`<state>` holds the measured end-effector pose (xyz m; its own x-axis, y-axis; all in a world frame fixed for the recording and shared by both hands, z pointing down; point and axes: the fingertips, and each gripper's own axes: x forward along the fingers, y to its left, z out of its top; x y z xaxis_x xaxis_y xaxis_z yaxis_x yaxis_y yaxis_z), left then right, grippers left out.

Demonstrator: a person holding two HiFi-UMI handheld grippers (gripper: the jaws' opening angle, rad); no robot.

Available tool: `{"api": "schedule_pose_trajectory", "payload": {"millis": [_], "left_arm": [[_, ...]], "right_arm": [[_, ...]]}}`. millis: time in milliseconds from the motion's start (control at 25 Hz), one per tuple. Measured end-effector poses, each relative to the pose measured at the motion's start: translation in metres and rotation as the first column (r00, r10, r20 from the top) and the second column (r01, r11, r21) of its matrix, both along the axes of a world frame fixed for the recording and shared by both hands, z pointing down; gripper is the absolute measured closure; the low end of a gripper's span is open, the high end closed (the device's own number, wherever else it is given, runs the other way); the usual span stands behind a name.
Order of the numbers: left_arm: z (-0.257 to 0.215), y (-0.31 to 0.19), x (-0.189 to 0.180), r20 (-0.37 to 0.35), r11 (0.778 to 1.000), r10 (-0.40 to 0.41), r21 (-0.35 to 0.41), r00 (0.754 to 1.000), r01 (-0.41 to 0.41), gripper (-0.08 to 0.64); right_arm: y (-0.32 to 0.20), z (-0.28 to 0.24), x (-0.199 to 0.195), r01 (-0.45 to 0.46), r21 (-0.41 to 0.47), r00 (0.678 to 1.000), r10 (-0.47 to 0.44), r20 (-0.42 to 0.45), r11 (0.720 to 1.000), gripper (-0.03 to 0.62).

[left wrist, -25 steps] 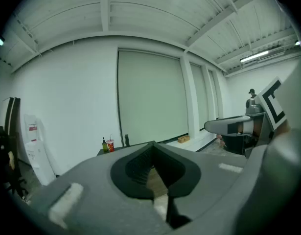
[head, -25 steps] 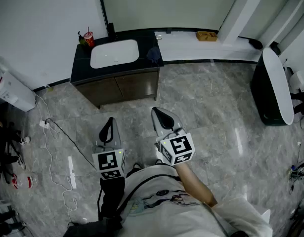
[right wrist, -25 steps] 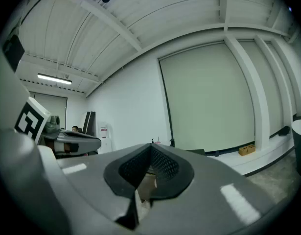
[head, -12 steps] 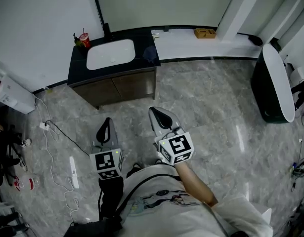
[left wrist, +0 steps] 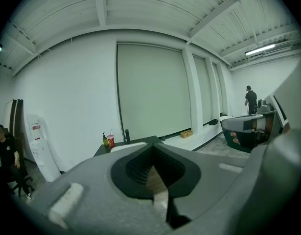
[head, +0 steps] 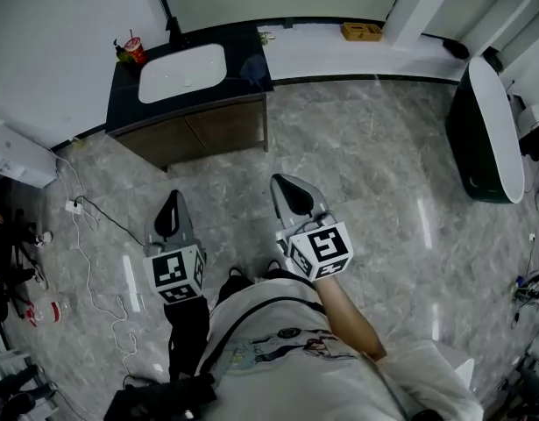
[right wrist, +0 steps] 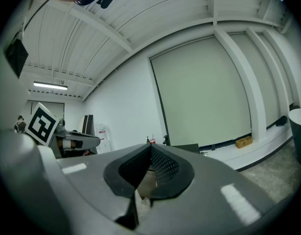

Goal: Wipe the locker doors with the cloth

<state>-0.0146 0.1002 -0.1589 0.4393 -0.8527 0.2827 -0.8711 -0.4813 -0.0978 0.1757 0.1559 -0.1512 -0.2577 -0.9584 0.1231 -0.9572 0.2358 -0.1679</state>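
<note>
Marble floor point(head: 383, 200) fronted the sink cabinet point(head: 195, 130), which had drifted leftward; left gripper point(head: 171, 205) and right gripper point(head: 287, 191) were closed, empty, wiping unstarted.

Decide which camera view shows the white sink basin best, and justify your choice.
The head view: it looks down on the sink basin, showing its whole outline in the dark counter. The left gripper view shows only a thin edge-on strip of it; the right gripper view shows the counter's edge but no basin.

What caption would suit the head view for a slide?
A person holds the left gripper and right gripper, jaws shut and empty, over a grey floor before a sink cabinet.
</note>
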Motion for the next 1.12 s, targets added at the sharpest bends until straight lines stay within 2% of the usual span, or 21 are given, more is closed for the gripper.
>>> {"api": "schedule_pose_trajectory", "payload": {"millis": [240, 440, 760, 1000, 1120], "left_arm": [[0.014, -0.006, 0.013, 0.02, 0.999, 0.013, -0.036, 1.0, -0.012, 0.56], [0.029, -0.039, 0.015, 0.01, 0.998, 0.023, -0.059, 1.0, -0.022, 0.56], [0.046, -0.155, 0.018, -0.039, 0.996, 0.058, -0.069, 0.998, -0.061, 0.56], [0.041, -0.24, 0.012, -0.026, 0.991, 0.119, -0.056, 0.993, -0.121, 0.56], [0.049, -0.267, 0.011, -0.025, 0.988, 0.132, -0.075, 0.991, -0.133, 0.56]], "right_arm": [[-0.003, 0.016, 0.017, -0.013, -0.043, 1.0, 0.014, 0.027, 0.999, 0.588], [-0.029, 0.034, 0.011, -0.003, -0.088, 1.0, 0.006, 0.029, 0.996, 0.588], [-0.121, 0.048, 0.011, -0.054, -0.126, 0.998, 0.052, -0.02, 0.991, 0.588], [-0.21, 0.057, -0.003, -0.071, -0.16, 0.997, 0.066, -0.033, 0.985, 0.588], [-0.238, 0.066, -0.018, -0.052, -0.181, 0.998, 0.048, -0.031, 0.982, 0.588]]}}
